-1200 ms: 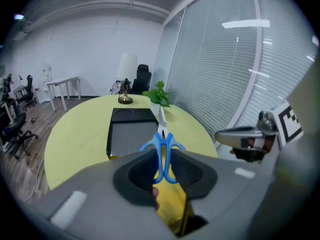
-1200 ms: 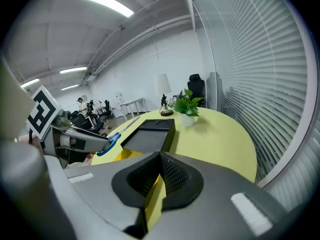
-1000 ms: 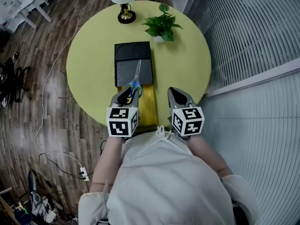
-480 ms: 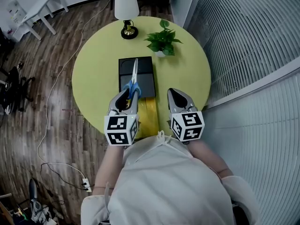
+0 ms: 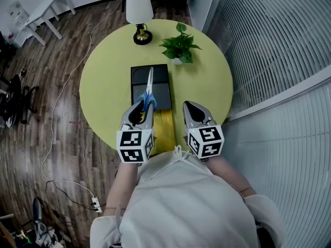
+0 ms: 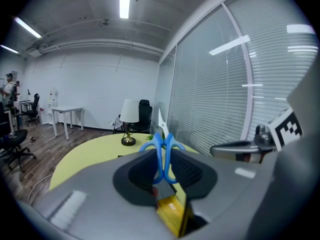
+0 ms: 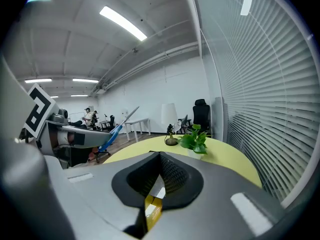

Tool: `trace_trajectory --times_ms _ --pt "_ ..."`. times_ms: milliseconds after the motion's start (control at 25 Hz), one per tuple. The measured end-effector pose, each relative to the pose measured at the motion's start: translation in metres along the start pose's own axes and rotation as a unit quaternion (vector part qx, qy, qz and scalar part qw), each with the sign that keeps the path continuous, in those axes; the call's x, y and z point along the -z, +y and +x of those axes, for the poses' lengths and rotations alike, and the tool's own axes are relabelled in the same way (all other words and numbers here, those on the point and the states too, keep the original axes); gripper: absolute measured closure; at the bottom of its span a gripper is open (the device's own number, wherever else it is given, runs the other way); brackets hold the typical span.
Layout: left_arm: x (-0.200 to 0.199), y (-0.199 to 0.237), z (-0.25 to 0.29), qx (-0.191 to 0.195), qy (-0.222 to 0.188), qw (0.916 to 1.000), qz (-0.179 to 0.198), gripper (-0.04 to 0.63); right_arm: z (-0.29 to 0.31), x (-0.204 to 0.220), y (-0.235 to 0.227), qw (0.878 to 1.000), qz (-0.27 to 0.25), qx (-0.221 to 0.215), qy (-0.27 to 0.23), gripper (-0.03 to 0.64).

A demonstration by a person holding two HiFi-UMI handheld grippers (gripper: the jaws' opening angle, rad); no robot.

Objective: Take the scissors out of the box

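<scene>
- The left gripper (image 5: 138, 112) had its fingers clamped on the blue handles of the scissors (image 5: 149, 89), with the blades pointing to 12 o'clock over the box (image 5: 161, 89).
- Both gripper views showed the scissors tilted upward in the air, so they looked to be already out of the box, though hanging directly above it.
- The right gripper (image 5: 193, 111), at 3 o'clock from the left one, had its fingers closed together on nothing and hung over the bench (image 5: 103, 81) edge beside the yellow part (image 5: 165, 124) (lid or sleeve, I could not tell which).
- The step in hand seemed to be the carry-away: the scissors needed to travel sideways before coming down, so that the tips would not dip back into the box.
- Bare bench lay at 9 o'clock from the box, on the left gripper's own side, which looked the easiest place to set them.
- The lamp (image 5: 139, 9) and plant (image 5: 179, 46) stood at 12 to 1 o'clock, so a forward swing of the blades was best avoided.
- The grip was on the handle loops only, far from the tips, so the blades could pivot or sag; a slow, level move with a firm squeeze suited it.
- Lowering until the blades lay flat on the bench before parting the fingers would have spared a drop.
</scene>
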State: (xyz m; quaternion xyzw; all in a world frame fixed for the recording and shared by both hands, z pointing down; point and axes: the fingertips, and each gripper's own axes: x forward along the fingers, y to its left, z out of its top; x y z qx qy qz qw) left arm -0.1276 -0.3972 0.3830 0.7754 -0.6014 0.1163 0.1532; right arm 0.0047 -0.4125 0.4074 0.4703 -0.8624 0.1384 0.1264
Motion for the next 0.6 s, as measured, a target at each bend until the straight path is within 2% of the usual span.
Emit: trace_trajectory --times_ms 600 --pt "0.010 -0.007 0.000 -0.007 0.008 0.9995 0.030 0.505 -0.001 0.018 0.009 1.000 -0.001 -0.020 0.020 0.618"
